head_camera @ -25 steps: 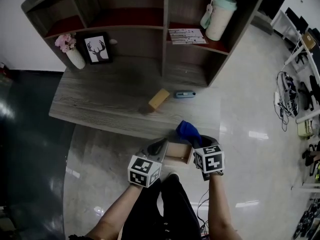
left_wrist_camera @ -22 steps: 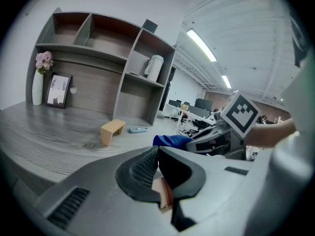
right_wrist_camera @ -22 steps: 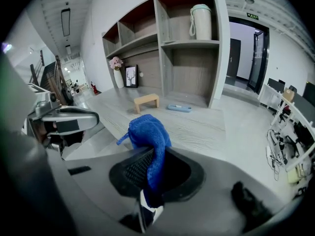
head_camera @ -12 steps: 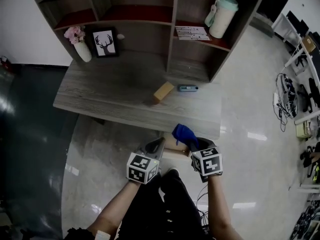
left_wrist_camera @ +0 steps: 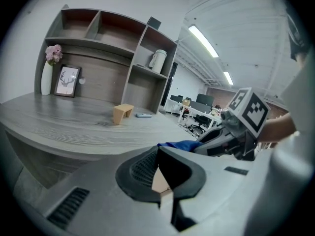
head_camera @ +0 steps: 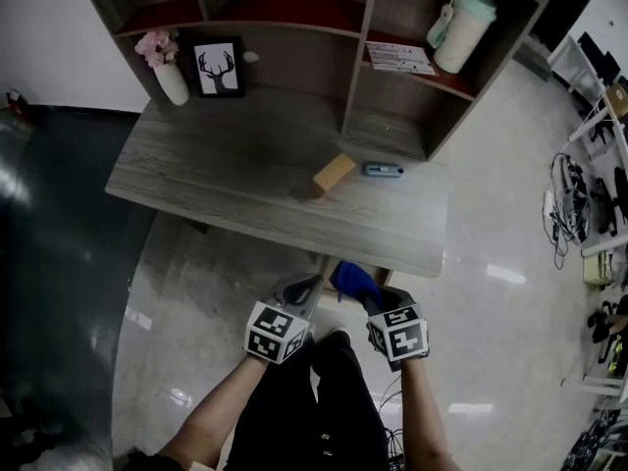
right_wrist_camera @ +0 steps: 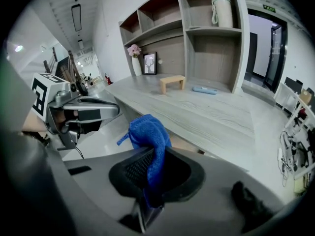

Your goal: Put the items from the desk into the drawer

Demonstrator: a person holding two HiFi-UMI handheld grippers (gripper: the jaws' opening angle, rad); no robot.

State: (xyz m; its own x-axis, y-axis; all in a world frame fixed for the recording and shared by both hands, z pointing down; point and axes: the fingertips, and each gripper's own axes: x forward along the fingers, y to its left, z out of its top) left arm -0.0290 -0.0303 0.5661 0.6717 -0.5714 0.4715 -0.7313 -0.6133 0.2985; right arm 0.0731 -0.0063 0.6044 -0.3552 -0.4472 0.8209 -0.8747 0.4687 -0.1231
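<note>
Blue cloth [head_camera: 353, 281] and wooden block [head_camera: 334, 173] number one each.

vase [head_camera: 173, 81]: stood in shelf unit [head_camera: 359, 57] lower-left bay
deer picture [head_camera: 218, 67]: same bay
jug [head_camera: 461, 29], booklet [head_camera: 400, 57]: sat on right shelf

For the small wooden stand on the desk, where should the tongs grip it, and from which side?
Grip the small wooden stand across its flat top, one pad on each long edge, coming down from above. It stands upright on two legs, those edges look straight and parallel, and the desk around it is bare. The blue case lies apart.
</note>
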